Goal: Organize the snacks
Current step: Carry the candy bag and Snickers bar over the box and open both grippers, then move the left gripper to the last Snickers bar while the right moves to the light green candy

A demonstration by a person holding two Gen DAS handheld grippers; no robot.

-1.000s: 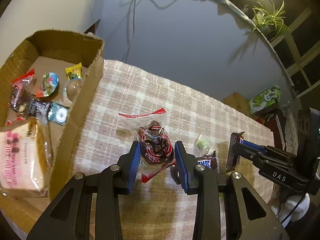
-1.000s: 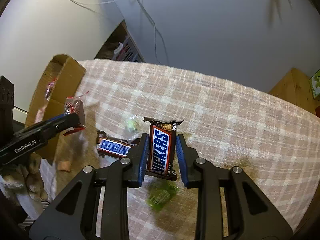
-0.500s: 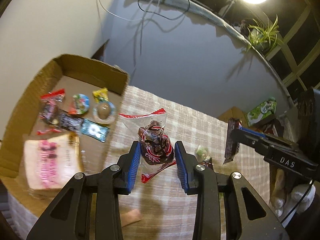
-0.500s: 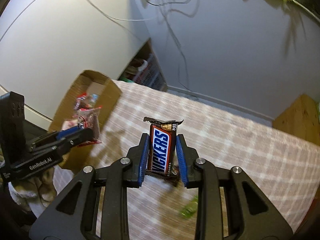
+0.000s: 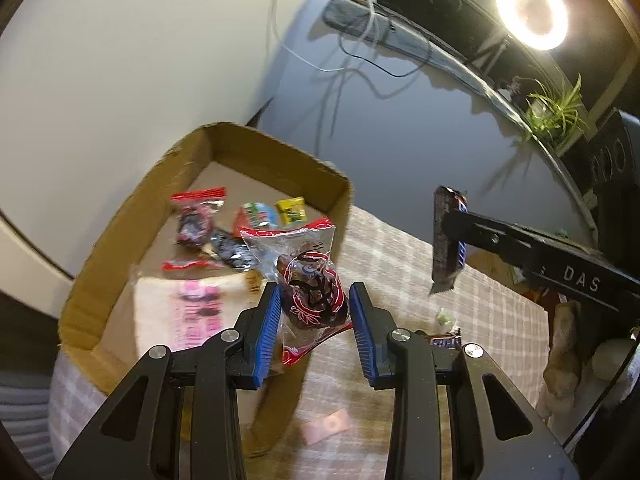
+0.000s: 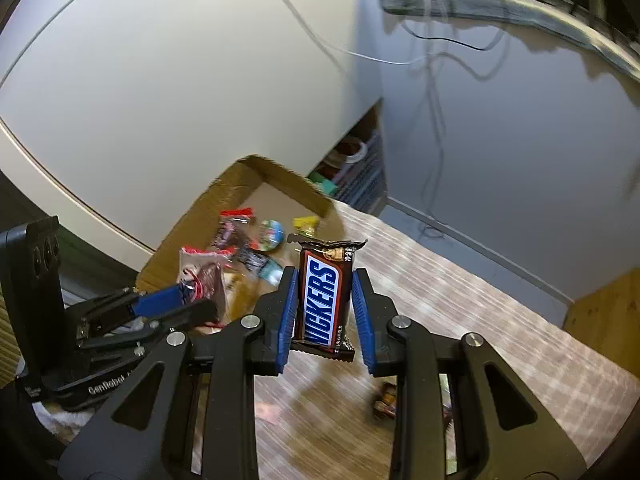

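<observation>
— What is the surface like?

— A table under a beige and white checked tablecloth [image 5: 404, 264]. An open cardboard box [image 5: 120, 240] sits at its left end, beside a white wall that meets a grey-blue one. Loose cables [image 5: 352, 52] hang down the grey wall from a power strip on a dark shelf, a ring light [image 5: 532, 10] glows at the upper right, and a spider plant [image 5: 556, 108] stands on the shelf under it.

— And the grippers?

— The left gripper [image 5: 314, 324] is closed on a clear, red-printed packet of dark dried fruit [image 5: 310, 292], held in the air over the box's near corner. The right gripper [image 6: 325, 312] is closed on a Snickers bar [image 6: 323, 300], upright between the blue pads and above the cloth just right of the box.

— What is already in the box?

— A sliced-bread bag with pink print [image 5: 188, 312], a second red-edged fruit packet [image 5: 196, 220], a dark wrapper, a round lidded cup [image 5: 256, 214] and a small yellow packet [image 5: 291, 210].

— Anything left on the cloth?

— Another Snickers bar [image 5: 444, 340] behind the left gripper's right finger, a small green sweet [image 5: 444, 316] just beyond it, and a pink slip [image 5: 326, 432] near the table's front edge.
</observation>
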